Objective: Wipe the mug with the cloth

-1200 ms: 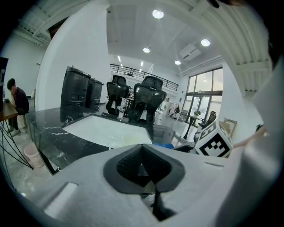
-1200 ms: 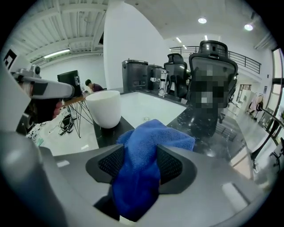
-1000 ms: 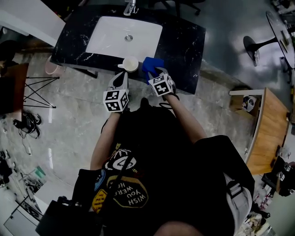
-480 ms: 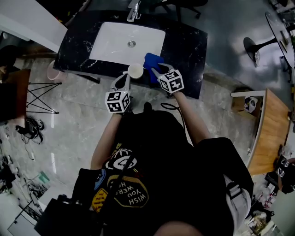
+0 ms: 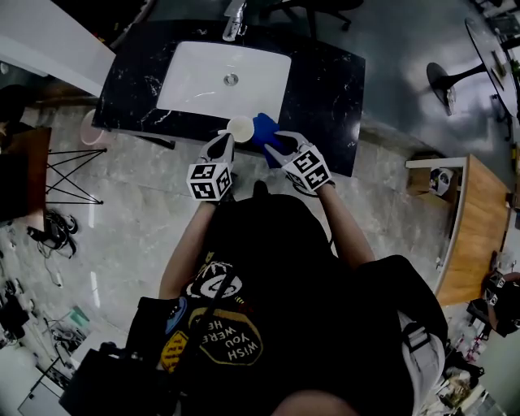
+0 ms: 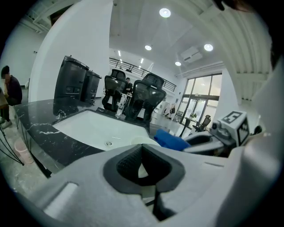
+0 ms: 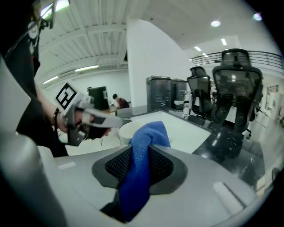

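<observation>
A cream mug (image 5: 240, 127) hangs at the front edge of the black counter (image 5: 325, 89). My left gripper (image 5: 226, 140) is shut on it from the near side; in the left gripper view the mug's pale rim (image 6: 140, 141) shows just past the pads. My right gripper (image 5: 275, 143) is shut on a blue cloth (image 5: 264, 128), whose bunched end lies against the mug's right side. In the right gripper view the cloth (image 7: 144, 137) runs up between the pads, with the mug (image 7: 126, 131) and the left gripper (image 7: 95, 117) behind it.
A white sink basin (image 5: 195, 77) is set in the counter, with a faucet (image 5: 231, 10) at its far edge. A wooden desk (image 5: 475, 219) stands to the right and a chair base (image 5: 455, 77) at the far right. The person's body fills the lower head view.
The right gripper has brought the cloth left against the mug. The left gripper and mug have held about the same place at the counter's front edge.
</observation>
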`<state>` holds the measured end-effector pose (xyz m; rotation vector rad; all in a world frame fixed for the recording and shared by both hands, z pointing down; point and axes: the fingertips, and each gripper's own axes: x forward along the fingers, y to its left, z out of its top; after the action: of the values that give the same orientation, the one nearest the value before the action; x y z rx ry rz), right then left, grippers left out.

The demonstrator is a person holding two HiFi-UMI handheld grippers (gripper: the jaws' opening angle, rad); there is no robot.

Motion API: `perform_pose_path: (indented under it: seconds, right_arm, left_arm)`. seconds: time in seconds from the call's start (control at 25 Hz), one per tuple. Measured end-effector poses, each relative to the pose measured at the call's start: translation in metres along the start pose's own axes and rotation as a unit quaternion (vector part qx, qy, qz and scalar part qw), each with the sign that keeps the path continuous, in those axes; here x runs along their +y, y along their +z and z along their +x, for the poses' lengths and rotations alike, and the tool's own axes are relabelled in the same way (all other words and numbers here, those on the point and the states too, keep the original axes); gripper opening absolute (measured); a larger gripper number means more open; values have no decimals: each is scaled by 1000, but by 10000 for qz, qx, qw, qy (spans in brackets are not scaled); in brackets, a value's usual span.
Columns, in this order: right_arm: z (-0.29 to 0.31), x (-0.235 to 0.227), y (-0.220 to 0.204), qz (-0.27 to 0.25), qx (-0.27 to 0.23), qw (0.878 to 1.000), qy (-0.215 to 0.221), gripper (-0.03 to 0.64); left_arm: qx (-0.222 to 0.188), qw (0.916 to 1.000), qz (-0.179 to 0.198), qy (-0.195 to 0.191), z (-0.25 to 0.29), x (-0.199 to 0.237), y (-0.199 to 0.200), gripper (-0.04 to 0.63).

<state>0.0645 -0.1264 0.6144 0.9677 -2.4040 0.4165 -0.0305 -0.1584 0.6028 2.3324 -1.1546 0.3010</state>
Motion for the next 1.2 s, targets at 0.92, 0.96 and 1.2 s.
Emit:
perform_pose_path:
  seconds: [0.92, 0.96, 1.2]
  right_arm:
    - [16, -28, 26, 12, 120, 9996, -237, 109]
    - [18, -17, 20, -119, 263, 9995, -99, 109]
    - [-1, 65, -22, -549, 526, 9911, 1089, 109]
  left_arm:
    - [-174, 9995, 210, 138, 2, -8, 14, 3]
    - [-131, 9995, 237, 167, 4, -7, 13, 3]
    - [-54, 9995, 240, 196, 5, -3, 9, 3]
